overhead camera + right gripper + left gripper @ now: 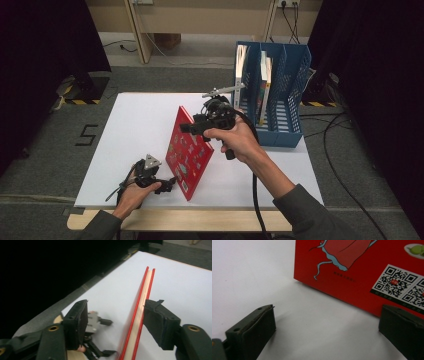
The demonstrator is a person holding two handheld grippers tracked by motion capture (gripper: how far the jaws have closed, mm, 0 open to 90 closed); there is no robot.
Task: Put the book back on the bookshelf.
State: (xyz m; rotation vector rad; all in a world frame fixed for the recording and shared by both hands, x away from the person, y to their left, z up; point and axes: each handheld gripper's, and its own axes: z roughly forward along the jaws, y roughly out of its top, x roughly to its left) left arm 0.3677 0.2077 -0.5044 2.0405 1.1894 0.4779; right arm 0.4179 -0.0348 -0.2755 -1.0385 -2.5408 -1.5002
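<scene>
A red book stands on its lower edge on the white table, leaning a little. My right gripper is at the book's top edge, its jaws on either side of it. In the right gripper view the book's page edge runs up between the jaws of the right gripper, close against the right-hand jaw and well apart from the other. My left gripper rests low on the table by the book's near bottom corner. Ahead of the open left gripper is the red back cover with QR codes.
A blue file rack with upright books stands at the table's back right, just behind my right hand. A black cable trails from the right gripper over the front edge. The table's left half is bare white.
</scene>
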